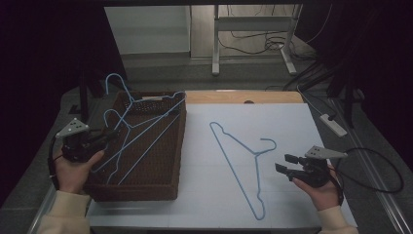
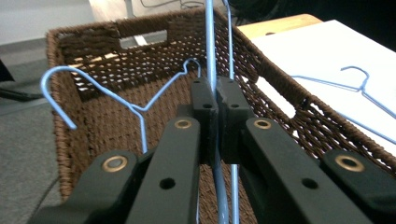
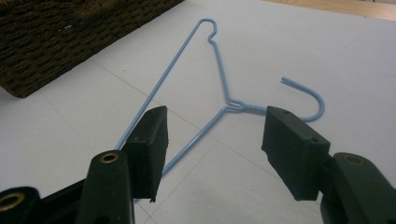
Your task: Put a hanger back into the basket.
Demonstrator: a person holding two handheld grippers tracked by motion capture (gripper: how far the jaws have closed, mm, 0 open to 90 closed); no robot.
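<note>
A brown woven basket (image 1: pixel 179 146) stands on the left of the table with a few blue wire hangers (image 1: pixel 146 127) leaning in it, their hooks sticking up over the far left rim. My left gripper (image 1: pixel 110 134) is at the basket's left rim. In the left gripper view it (image 2: pixel 215 91) is shut on one hanger's wire (image 2: pixel 210 46), with another hanger (image 2: pixel 116 95) lying behind it inside the basket (image 2: pixel 107 121). One more blue hanger (image 1: pixel 254 153) lies flat on the white sheet. My right gripper (image 1: pixel 284 163) hovers just right of its hook, open (image 3: pixel 215 135), the hanger's neck (image 3: pixel 236 105) showing beyond the jaws.
A white sheet (image 1: pixel 292 126) covers the table right of the basket, with a wooden strip (image 1: pixel 234 96) along the far edge. A power strip (image 1: pixel 333 124) and cables lie on the floor at the right. A desk frame (image 1: pixel 253 29) stands behind the table.
</note>
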